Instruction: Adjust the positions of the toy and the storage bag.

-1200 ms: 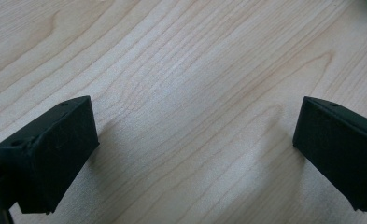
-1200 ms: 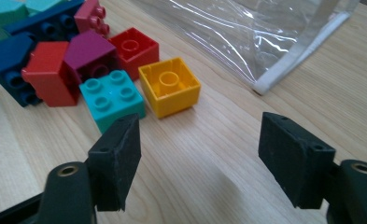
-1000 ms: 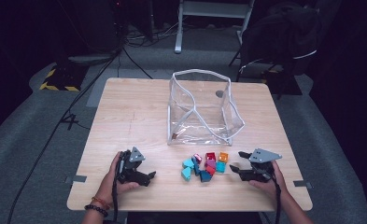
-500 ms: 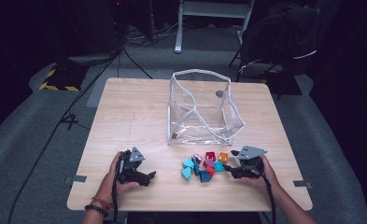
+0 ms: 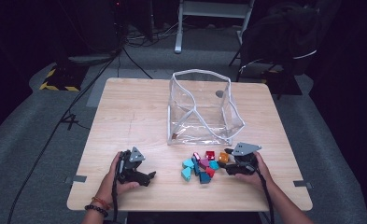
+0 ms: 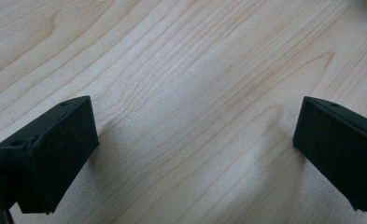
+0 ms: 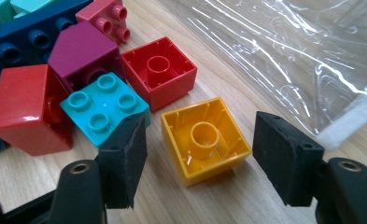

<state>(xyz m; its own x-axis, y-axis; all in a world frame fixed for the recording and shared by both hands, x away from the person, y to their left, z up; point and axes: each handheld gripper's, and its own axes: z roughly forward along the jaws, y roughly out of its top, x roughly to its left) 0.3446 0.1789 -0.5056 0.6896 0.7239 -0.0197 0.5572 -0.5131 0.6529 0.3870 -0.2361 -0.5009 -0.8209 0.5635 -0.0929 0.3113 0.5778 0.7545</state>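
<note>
Several toy bricks lie in a pile (image 5: 200, 168) at the table's near middle. An orange brick (image 7: 204, 140) lies studs down at the pile's right edge, hollow side up. My right gripper (image 7: 200, 158) straddles it, one pad on each side; the jaws have just been closing and stand close to its walls without clearly pressing. In the high view the right gripper (image 5: 226, 161) sits beside the orange brick (image 5: 223, 157). My left gripper (image 5: 148, 177) rests on the table left of the pile. Its jaws (image 6: 190, 154) stand wide open over bare wood.
A clear plastic bag (image 5: 202, 109) stands open behind the pile, its edge (image 7: 284, 51) just right of the orange brick. A red upturned brick (image 7: 158, 70), a teal one (image 7: 104, 109), a magenta one (image 7: 81, 51) and another red one (image 7: 27, 109) crowd the gripper's left pad.
My right gripper has slid left toward the pile and now has the orange brick between its jaws. The left gripper has stayed where it was.
</note>
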